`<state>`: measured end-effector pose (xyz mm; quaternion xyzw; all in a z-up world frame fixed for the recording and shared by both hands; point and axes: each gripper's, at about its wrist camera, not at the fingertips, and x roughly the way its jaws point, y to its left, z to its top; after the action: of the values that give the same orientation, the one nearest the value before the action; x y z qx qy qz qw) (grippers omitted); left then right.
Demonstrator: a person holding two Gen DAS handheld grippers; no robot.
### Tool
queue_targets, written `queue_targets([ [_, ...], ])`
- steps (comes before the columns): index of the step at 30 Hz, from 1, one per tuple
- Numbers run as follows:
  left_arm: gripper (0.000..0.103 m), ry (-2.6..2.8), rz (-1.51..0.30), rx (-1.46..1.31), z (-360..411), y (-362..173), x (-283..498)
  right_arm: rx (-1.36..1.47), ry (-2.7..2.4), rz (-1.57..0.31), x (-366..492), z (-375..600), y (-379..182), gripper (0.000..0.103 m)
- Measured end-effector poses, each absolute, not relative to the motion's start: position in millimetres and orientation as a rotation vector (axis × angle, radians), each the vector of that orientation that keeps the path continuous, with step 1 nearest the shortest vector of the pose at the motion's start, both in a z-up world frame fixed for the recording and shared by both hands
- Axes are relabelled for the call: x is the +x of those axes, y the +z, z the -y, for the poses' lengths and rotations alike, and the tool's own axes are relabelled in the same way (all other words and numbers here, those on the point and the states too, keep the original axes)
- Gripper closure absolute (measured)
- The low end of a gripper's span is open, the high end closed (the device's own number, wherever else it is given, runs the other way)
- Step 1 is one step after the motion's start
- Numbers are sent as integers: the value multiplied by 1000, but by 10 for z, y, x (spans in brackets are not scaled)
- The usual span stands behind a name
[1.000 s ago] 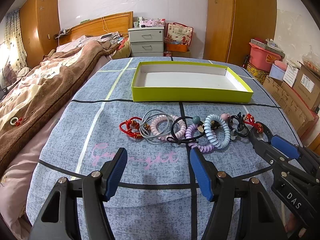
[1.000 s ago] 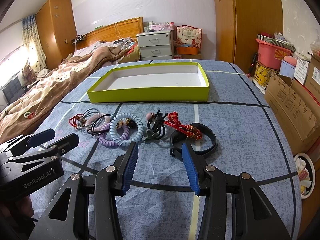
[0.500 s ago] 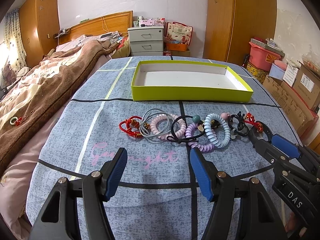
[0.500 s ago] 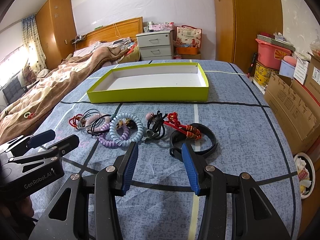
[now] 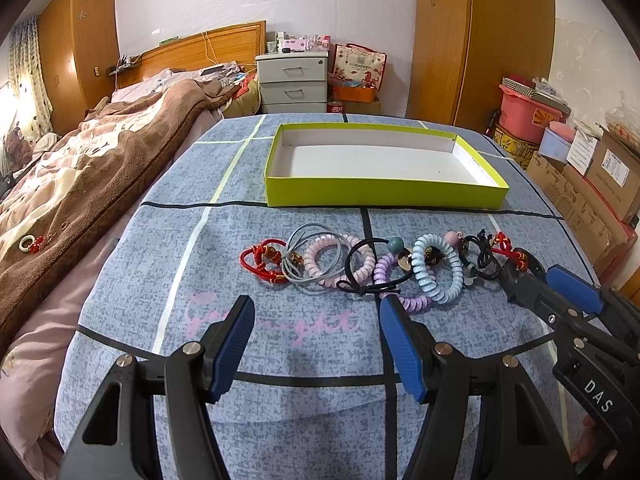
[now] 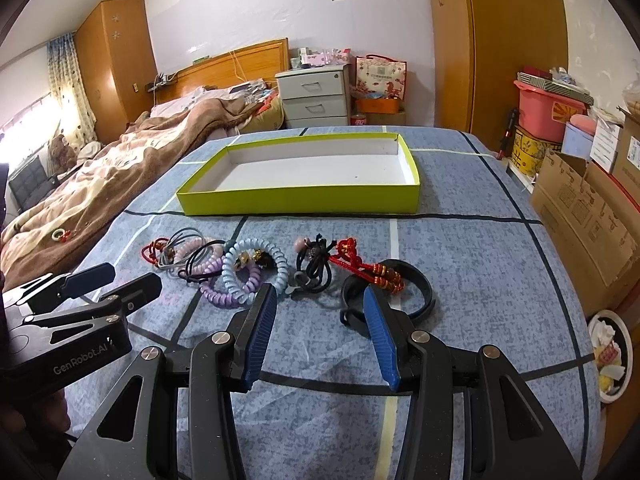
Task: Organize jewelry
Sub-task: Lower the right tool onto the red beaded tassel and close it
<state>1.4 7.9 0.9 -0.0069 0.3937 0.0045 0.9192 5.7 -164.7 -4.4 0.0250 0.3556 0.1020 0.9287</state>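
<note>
Fingers of the left gripper (image 5: 316, 320) stood wide apart at the bottom of the left wrist view, with only the blue patterned cloth (image 5: 168, 264) between the blue pads and nothing grasped. Just above its right fingertip lay the purple coil tie (image 5: 404, 300), near the pad, though contact could not be made out. The right gripper (image 6: 318, 304) was likewise spread open in the lower middle of the right wrist view, gripping nothing; its right pad overlapped the near rim of the black bangle (image 6: 420, 300), but whether it touched could not be told.

The jewelry lay in a row across the middle of both frames: a red cord bracelet (image 5: 260, 260) at the left end, a pink coil tie (image 5: 320, 260), a light blue coil tie (image 5: 436, 272), black elastic ties (image 6: 316, 268) and a red knotted cord (image 6: 360, 264) draped onto the bangle. Behind the row, in the upper middle, sat the yellow-green tray (image 5: 384, 194), its white interior bare.
</note>
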Motion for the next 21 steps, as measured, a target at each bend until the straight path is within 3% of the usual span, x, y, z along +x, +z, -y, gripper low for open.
queue_targets([
  [21,36,-169,-854,-146,-440,4,296,-49,391,-772,549,1847,14,56],
])
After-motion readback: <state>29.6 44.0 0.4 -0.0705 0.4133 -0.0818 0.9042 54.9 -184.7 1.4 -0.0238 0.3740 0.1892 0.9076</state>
